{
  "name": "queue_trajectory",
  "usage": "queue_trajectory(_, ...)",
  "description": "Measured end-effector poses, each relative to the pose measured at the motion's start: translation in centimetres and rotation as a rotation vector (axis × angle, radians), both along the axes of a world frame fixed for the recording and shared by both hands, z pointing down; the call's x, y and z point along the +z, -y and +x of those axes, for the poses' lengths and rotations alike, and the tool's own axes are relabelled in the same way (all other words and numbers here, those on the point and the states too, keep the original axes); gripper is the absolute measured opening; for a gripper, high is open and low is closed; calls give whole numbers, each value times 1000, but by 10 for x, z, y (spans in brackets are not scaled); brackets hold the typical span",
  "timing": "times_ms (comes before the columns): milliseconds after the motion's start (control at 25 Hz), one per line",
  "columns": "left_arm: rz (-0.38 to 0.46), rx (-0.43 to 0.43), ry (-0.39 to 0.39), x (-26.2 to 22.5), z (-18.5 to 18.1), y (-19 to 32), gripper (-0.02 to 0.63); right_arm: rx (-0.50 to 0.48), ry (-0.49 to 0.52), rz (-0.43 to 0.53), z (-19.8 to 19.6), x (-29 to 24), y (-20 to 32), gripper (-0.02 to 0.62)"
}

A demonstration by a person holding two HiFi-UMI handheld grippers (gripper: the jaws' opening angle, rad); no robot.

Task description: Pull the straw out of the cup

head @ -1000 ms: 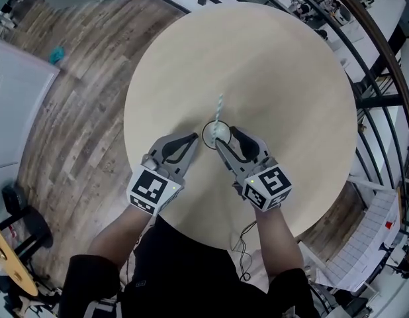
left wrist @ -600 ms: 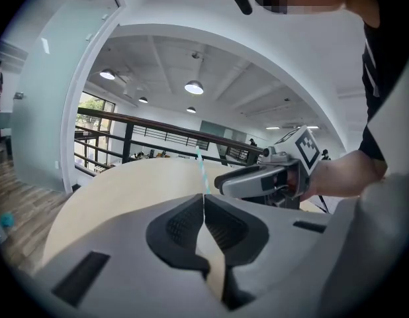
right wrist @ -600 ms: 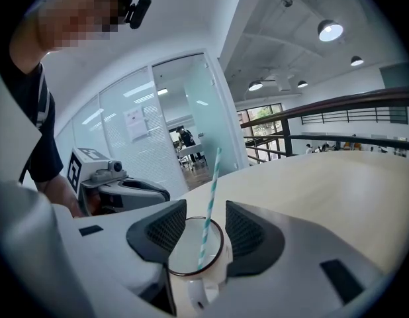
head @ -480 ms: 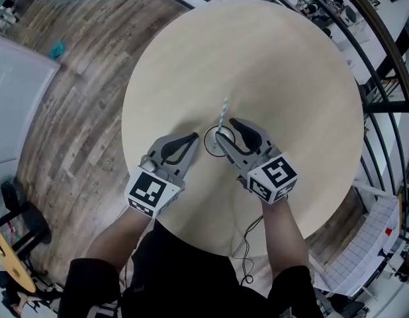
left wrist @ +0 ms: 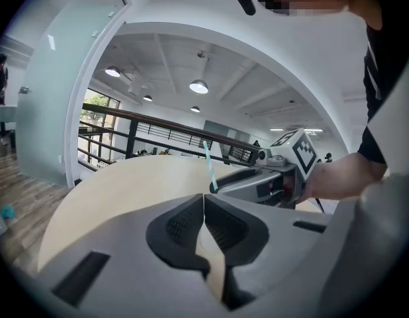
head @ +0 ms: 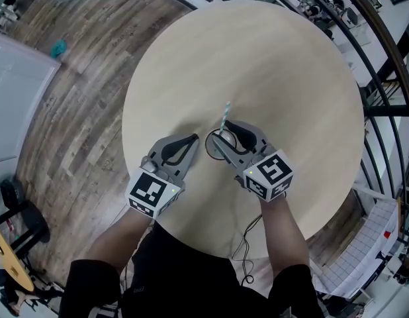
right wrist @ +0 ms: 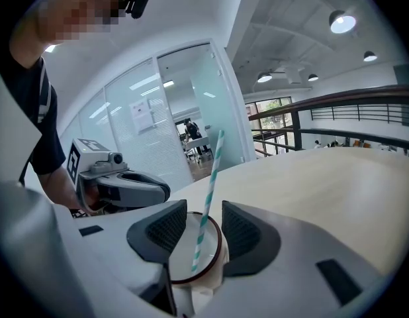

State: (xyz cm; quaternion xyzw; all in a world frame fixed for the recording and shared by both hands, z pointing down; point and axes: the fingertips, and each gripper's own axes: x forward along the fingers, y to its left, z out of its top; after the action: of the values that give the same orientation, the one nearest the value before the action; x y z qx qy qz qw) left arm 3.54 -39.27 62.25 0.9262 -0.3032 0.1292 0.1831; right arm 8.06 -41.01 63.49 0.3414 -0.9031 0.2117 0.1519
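A round, pale wooden table (head: 290,78) fills the head view. A small white paper cup with a dark rim (right wrist: 183,260) stands near the table's middle, a little toward the person. Bare tabletop lies open on its far side and to both flanks, all the way to the curved edge.

A teal-and-white striped paper straw (right wrist: 211,191) stands in the cup, leaning away from the person, with its top well above the rim.

The right gripper (head: 221,132) hangs over the cup's mouth. Its jaws are partly apart, one on each side of the straw, and neither pad touches the straw. Whether the pads touch the cup's rim cannot be told.

The left gripper (head: 193,140) sits just beside the cup on its left, clear of it. Its jaws are pressed together at the tips with nothing between them.

Both forearms cross the near edge of the table. Grey-brown plank flooring (head: 79,111) lies open to the left of the table. A black metal railing (head: 383,78) curves close round the right edge.
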Motion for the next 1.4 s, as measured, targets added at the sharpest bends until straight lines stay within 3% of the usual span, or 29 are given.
queue_trajectory(600,-11,-26,12,1,-4,0,9,1,-80,35,9,-4,4,46)
queue_trajectory(960,-1,-21,15,-21,-8,-3,9,56,-34,36,9,-27,2,34)
queue_trajectory(1400,45,27,5,-94,-10,-24,9,152,30,63,16,-99,-25,32)
